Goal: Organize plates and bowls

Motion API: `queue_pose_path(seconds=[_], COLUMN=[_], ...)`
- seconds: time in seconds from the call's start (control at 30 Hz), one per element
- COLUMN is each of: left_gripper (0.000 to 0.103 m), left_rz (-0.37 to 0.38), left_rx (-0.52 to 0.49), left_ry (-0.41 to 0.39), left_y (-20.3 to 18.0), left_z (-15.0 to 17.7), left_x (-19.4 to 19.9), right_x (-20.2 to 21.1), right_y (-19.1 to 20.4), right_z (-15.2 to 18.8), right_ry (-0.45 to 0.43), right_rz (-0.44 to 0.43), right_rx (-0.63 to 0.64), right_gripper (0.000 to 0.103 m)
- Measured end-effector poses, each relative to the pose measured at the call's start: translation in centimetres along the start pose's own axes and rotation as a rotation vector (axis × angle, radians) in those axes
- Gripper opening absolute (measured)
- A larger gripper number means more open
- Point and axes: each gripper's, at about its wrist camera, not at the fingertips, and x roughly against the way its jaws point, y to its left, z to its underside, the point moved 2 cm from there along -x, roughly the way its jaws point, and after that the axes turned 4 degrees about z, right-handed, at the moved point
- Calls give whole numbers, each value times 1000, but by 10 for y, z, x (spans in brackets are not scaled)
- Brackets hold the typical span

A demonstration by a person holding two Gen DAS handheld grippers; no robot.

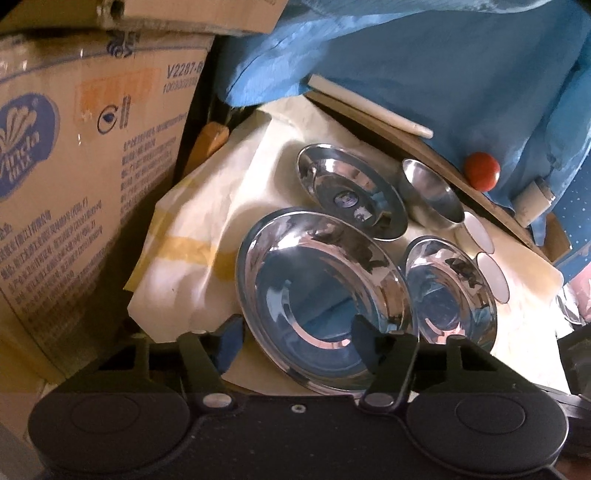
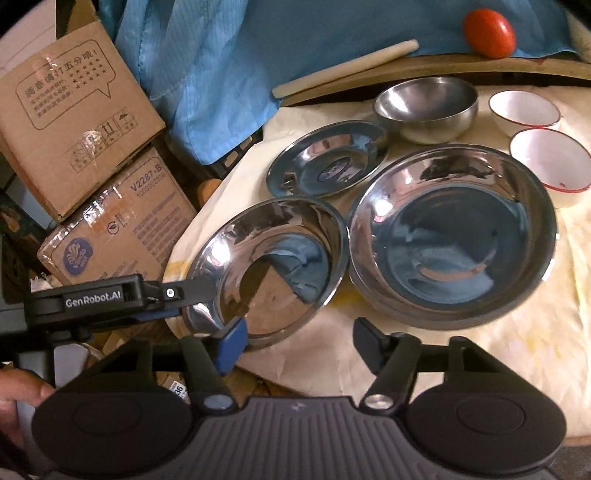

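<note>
Three shiny steel plates lie on a cream cloth [image 2: 480, 350]. My left gripper [image 1: 297, 332] comes in from the left in the right wrist view [image 2: 184, 301]. Its jaws stand apart around the left rim of the nearest plate [image 1: 321, 280] [image 2: 266, 258], one finger over the rim and one outside it. The pads do not visibly press on the rim. My right gripper [image 2: 297, 338] is open over the cloth at the front, its left pad beside that plate's near rim. A wider deep plate [image 2: 450, 236] [image 1: 450, 291] sits to the right. A smaller plate [image 2: 328, 162] [image 1: 351, 195] lies behind.
A steel bowl [image 2: 424, 107] and two white red-rimmed bowls [image 2: 524, 110] [image 2: 550, 162] stand at the back right. Behind them are a red ball [image 2: 489, 33], a pale stick [image 2: 347, 66] and blue fabric [image 2: 221, 74]. Cardboard boxes [image 2: 74, 122] crowd the left. A hand [image 2: 18, 398] shows at lower left.
</note>
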Motion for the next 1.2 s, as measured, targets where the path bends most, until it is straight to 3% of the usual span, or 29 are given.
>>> queue_pose_path(seconds=[0.1,0.23,0.43,0.77,1.2], left_gripper=[51,40,15,15,15], left_rz=[-7,-24,-62,-45,11], left_rx=[27,50,81,93,32], left_ry=[14,34,35,-10,-72], left_y=[4,9,18,15,-13], left_z=[-1,-2,-1,5,-3], left_x=[-5,-12,-13,-1,4], right_x=[-10,-18,-20,-8,22], right_y=[1,4,4,10,2], right_z=[-4,-5,-7,-9,-17], right_ry=[17,34,37,-7,-103], right_rz=[0,8,16,20,58], right_rx=[5,23,30,84,105], right_gripper=[54,34,28,28,28])
